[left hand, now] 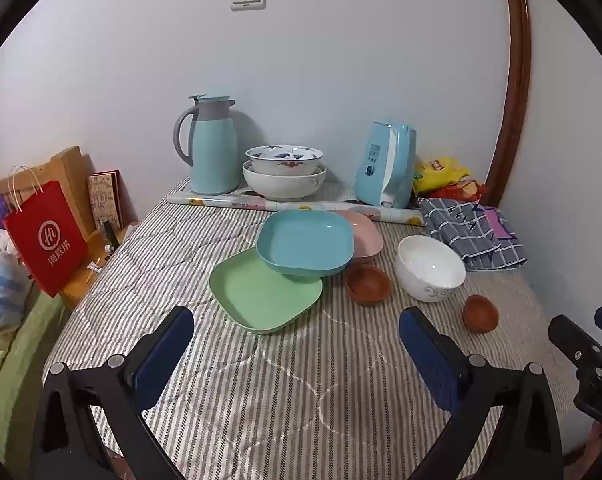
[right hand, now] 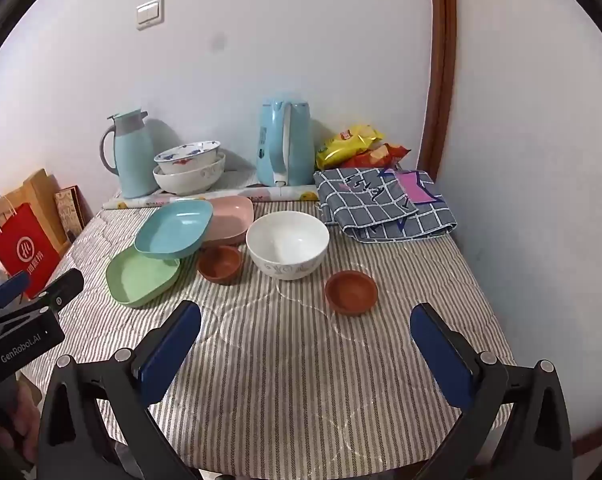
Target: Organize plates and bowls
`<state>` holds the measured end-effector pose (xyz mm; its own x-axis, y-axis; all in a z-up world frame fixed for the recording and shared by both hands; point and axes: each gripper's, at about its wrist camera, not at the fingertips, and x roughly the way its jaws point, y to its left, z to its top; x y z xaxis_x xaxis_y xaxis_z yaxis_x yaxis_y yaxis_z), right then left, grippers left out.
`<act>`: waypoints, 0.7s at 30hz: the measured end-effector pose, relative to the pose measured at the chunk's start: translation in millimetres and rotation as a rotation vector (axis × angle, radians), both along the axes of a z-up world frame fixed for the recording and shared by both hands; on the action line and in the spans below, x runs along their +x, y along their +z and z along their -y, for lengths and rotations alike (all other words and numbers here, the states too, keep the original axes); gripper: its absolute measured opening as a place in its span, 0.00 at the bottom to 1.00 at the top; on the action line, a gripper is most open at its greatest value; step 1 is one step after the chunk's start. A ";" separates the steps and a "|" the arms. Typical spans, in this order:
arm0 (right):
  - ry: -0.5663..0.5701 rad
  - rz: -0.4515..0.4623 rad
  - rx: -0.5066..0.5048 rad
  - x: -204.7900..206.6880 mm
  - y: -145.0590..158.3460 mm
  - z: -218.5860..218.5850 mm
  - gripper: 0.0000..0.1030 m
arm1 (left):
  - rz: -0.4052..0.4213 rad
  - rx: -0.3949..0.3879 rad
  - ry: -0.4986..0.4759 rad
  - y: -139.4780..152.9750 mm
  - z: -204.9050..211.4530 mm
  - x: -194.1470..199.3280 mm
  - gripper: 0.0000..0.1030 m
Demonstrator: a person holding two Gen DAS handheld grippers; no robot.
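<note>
Three square plates overlap mid-cloth: green plate (left hand: 261,294) lowest and nearest, blue plate (left hand: 306,242) tilted on top of it, pink plate (left hand: 364,232) behind, partly covered by the blue.
Two small brown bowls: one (left hand: 368,284) just right of the plates, the other (right hand: 351,292) apart, nearer the right edge.
One plain white bowl (right hand: 287,244) stands between the brown pair.
Two patterned bowls nested at the back wall: floral bowl (left hand: 284,159) inside a larger white bowl (left hand: 283,184).
Beside them, one blue flask (left hand: 211,148) and one blue kettle (right hand: 285,140).
One folded checked cloth (right hand: 381,204) at right.
Left gripper (left hand: 297,332) spread wide, nothing between its fingers.
Right gripper (right hand: 305,332) likewise spread and empty, over the striped tablecloth (right hand: 285,380).
</note>
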<state>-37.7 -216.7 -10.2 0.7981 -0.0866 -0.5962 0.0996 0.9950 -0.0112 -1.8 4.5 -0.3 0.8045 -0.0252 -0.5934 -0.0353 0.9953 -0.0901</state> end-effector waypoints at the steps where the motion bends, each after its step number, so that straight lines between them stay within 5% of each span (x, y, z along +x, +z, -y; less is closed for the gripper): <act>1: 0.001 0.006 0.001 -0.5 0.1 -0.1 1.00 | -0.006 -0.006 -0.011 1.1 -1.7 1.9 1.00; 21: 0.010 0.006 0.016 -4.0 7.6 -1.1 1.00 | 0.034 0.048 -0.011 17.6 4.1 -8.6 1.00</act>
